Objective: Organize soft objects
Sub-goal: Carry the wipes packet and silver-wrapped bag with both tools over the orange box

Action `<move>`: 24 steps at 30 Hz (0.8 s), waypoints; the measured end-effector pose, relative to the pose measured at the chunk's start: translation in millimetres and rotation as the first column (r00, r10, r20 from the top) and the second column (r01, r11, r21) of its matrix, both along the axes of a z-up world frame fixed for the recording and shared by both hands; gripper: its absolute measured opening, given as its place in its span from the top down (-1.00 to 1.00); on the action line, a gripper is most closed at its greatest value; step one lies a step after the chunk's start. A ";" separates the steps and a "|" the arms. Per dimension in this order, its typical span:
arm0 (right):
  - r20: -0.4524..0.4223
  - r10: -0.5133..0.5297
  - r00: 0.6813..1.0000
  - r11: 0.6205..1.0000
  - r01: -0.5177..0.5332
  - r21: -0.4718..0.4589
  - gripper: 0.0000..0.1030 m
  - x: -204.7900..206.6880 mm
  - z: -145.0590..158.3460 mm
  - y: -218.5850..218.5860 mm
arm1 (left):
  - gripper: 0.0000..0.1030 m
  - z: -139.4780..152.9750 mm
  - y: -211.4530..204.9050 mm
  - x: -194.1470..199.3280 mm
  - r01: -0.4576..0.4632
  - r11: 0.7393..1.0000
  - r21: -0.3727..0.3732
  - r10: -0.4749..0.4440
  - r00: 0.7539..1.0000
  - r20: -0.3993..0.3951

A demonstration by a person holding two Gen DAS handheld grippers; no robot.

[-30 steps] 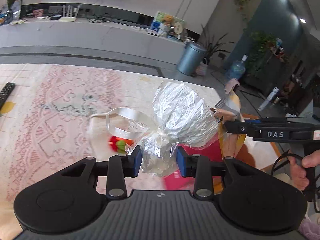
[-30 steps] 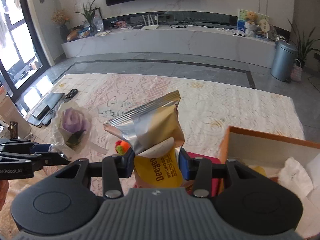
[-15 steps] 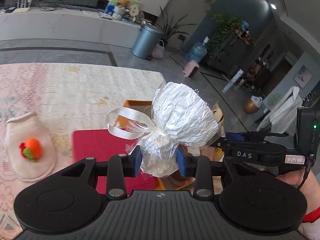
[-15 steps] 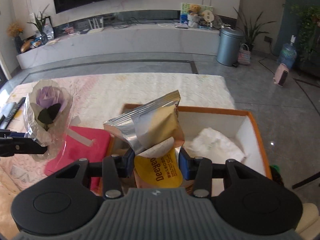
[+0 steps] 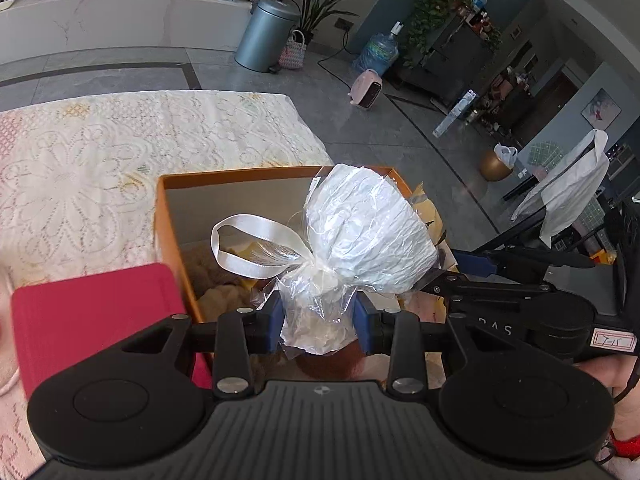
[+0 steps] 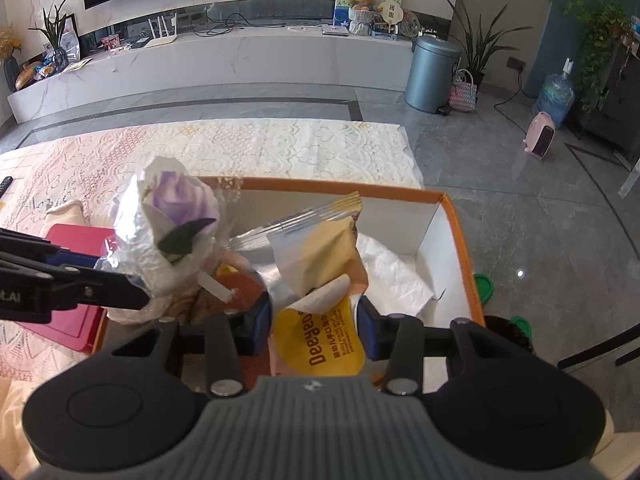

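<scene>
1. Starting at the left, the flat crimson fabric-covered pad (image 5: 96,316) lies on the cream lace-covered surface (image 5: 80,168), touching the outer left wall of the orange cardboard box with white inner walls (image 5: 160,216). I judge it sits there as something still to be sorted, out of the box's mouth.

2. Pinching the neck of the clear cellophane-wrapped lilac fabric rose with its white satin ribbon bow (image 5: 360,240), my left claw (image 5: 318,322) has both blue pads pressed into the crinkled wrap just below the knot. I grip there because the film is bunched and firm, so the bloom above is not crushed.

3. My left claw is held roughly level over the near left part of the box, with the rose head standing up and leaning slightly right. Tan plush items (image 5: 216,276) lie in the box beneath it.

4. My right claw (image 6: 316,328) is clamped on the lower yellow part of a silver-and-tan foil snack pouch (image 6: 320,264), whose sealed top tilts up and left.

5. This claw hovers over the box's middle, above crumpled white paper (image 6: 392,268). I judge both items are poised for lowering inside; the two claws are close, so the wraps could snag.
</scene>
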State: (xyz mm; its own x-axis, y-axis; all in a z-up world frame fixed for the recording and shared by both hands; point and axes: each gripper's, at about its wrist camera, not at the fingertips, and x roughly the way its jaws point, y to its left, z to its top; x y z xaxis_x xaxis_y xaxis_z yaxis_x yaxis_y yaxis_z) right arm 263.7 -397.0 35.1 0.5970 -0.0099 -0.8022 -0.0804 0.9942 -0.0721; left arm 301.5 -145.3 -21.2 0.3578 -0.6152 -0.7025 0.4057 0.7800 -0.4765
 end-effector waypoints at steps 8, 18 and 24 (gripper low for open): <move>-0.046 -0.026 0.999 1.000 0.025 -0.018 0.17 12.2 -9.8 -20.4 | 0.21 -8.9 -23.2 14.7 0.031 0.999 0.010 -0.031 0.999 -0.030; -0.108 -0.051 0.993 0.999 0.053 0.013 0.17 33.7 -41.3 -37.4 | 0.20 -31.5 -31.5 32.6 0.017 0.998 0.053 -0.013 0.997 -0.081; -0.147 -0.081 0.986 0.996 0.087 0.038 0.17 51.6 -55.6 -50.5 | 0.20 -29.2 -35.7 34.1 -0.019 0.993 0.120 0.025 0.999 -0.047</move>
